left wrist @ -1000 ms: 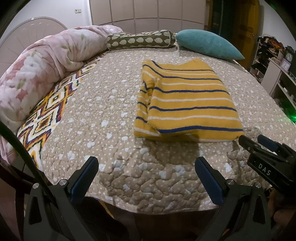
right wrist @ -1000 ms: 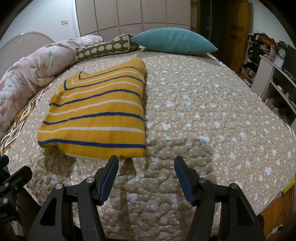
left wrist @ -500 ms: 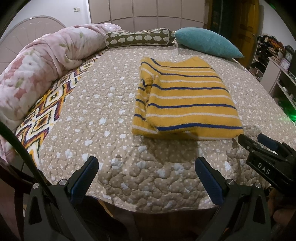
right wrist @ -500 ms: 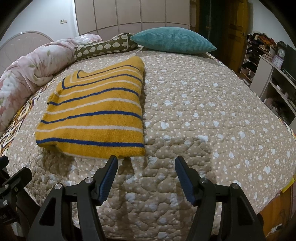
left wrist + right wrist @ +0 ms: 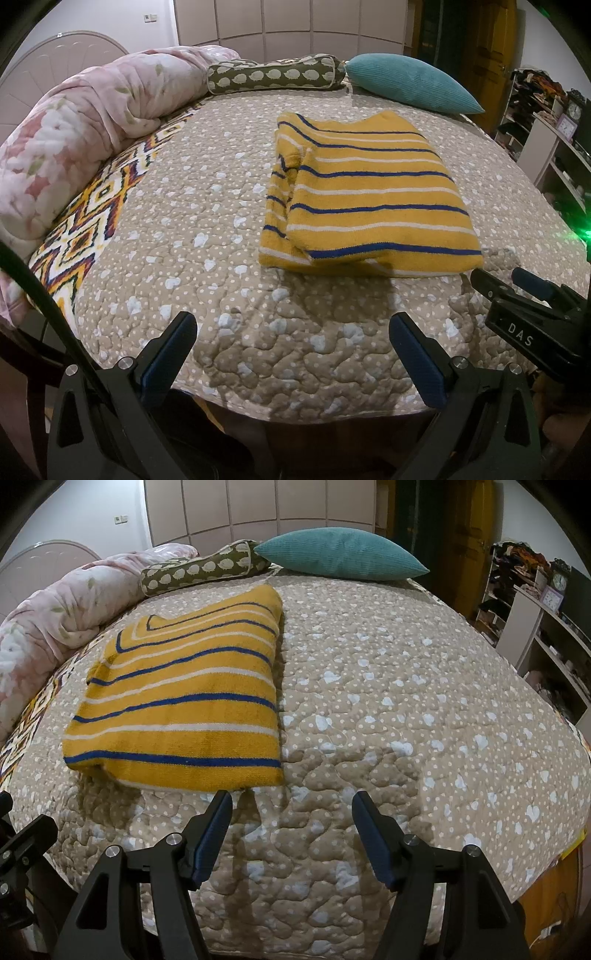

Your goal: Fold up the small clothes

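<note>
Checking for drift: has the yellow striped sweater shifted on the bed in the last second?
No. The yellow striped sweater keeps its spot relative to the teal pillow; only the cameras shift slightly.

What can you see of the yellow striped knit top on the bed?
The yellow knit top with blue and white stripes looks like soft, thick knit. It is folded into a rough rectangle, with a narrower folded layer showing along its left edge. It lies flat on the beige dotted quilt, its near edge just beyond both open grippers; neither the left gripper nor the right gripper touches it.
</note>
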